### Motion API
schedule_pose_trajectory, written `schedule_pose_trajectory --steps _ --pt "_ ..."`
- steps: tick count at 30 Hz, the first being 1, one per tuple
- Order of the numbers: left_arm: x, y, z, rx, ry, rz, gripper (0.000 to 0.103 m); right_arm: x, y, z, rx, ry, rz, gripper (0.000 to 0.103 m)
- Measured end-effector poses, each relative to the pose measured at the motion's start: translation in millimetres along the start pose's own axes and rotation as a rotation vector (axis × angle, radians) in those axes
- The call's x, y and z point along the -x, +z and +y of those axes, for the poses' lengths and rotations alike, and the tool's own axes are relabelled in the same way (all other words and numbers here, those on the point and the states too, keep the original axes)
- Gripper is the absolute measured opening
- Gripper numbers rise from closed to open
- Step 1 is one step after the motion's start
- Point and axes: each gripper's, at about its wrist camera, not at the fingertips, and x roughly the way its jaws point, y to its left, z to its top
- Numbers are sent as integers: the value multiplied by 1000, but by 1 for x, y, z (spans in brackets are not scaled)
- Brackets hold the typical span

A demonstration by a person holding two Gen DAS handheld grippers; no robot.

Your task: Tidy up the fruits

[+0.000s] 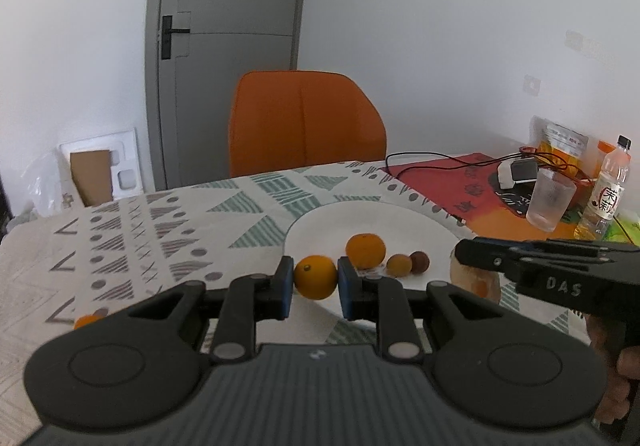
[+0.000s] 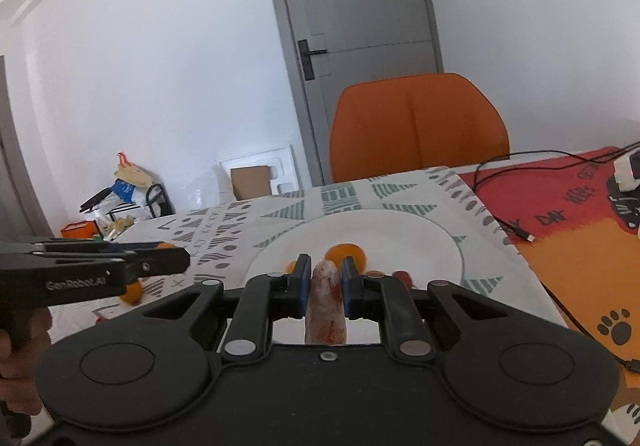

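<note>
Small orange fruit point(image 1: 86, 321) half hidden behind left gripper point(image 1: 316, 278); bottle point(image 1: 606, 190) label too blurry

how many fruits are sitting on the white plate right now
3 on the white plate: a mandarin, a small yellow-orange fruit and a dark reddish one to its right. The grippers block the plate's near edge, so more may be hidden.

Each claw is matte black plastic with blue pads, round silver pivot pins and a ribbed grey housing. The left claw point(image 1: 316, 288) reads "GenRobot.AI" on its side; the right claw point(image 2: 325, 288) reads "DAS".
</note>
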Motion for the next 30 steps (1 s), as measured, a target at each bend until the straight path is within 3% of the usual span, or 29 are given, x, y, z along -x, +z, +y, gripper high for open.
schedule_pose_trajectory --steps 20,25,30 --pt "-47 0 -20 -27 -40 69 22 -32 -9 -45 -108 -31 50 14" --pt "-55 0 -25 -34 -52 77 22 -32 -10 -57 -164 -30 45 27" --pt "-63 -2 -26 -36 -63 91 22 -28 -12 -62 -187 -37 45 29"
